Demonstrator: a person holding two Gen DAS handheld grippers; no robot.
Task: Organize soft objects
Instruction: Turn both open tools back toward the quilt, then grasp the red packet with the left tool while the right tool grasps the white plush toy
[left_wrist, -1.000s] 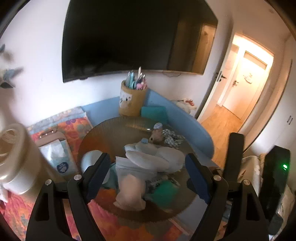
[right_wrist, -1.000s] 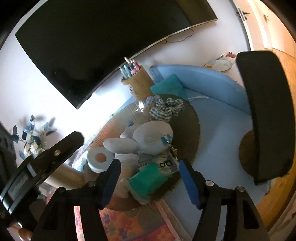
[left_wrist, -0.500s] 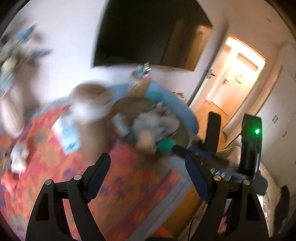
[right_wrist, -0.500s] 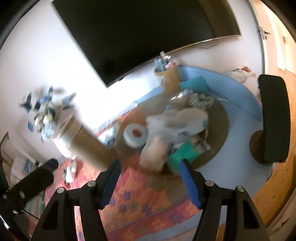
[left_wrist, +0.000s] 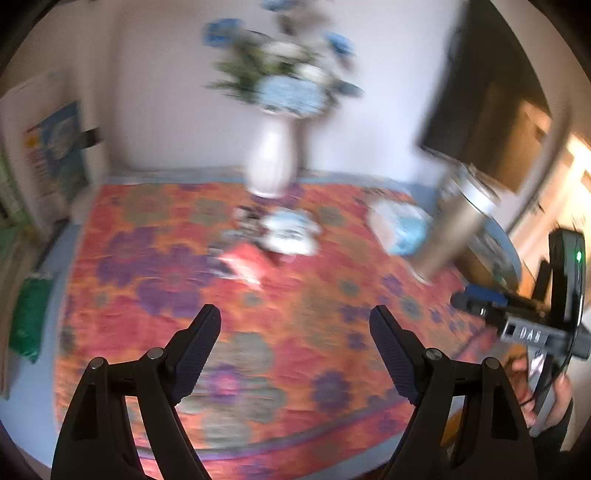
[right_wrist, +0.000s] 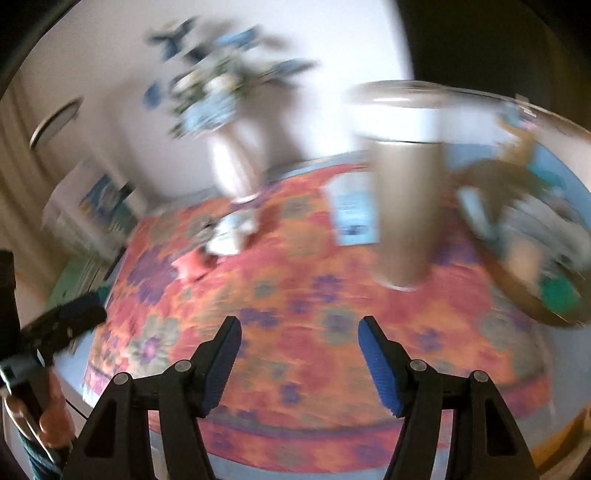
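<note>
Over the floral cloth (left_wrist: 280, 332) that covers the tabletop, both tools hang with nothing between their fingers. The left hand-held gripper (left_wrist: 295, 350) stands spread wide; the right hand-held gripper (right_wrist: 299, 354) is also spread, though less so. Neither touches the cloth or any object, which suits tools in transit rather than at a pick.

The soft objects (right_wrist: 535, 236) lie heaped on a round woven mat (right_wrist: 517, 291) at the right edge of the right wrist view, well apart from both grippers; blur hides their individual shapes. A few small items (left_wrist: 288, 232), white and red, rest near the foot of a white vase (left_wrist: 271, 162) of blue and white flowers, probably strays set away from the main heap. A tall beige cylinder (right_wrist: 404, 206) stands between vase and mat, with a flat blue-and-white pack (right_wrist: 352, 206) just beside it.

Legible writing is scarce: the body of the right tool, seen in the left wrist view, bears "DAB" (left_wrist: 530, 334). Print on the pack and on the leaning poster (left_wrist: 55, 155) is too blurred to read.
</note>
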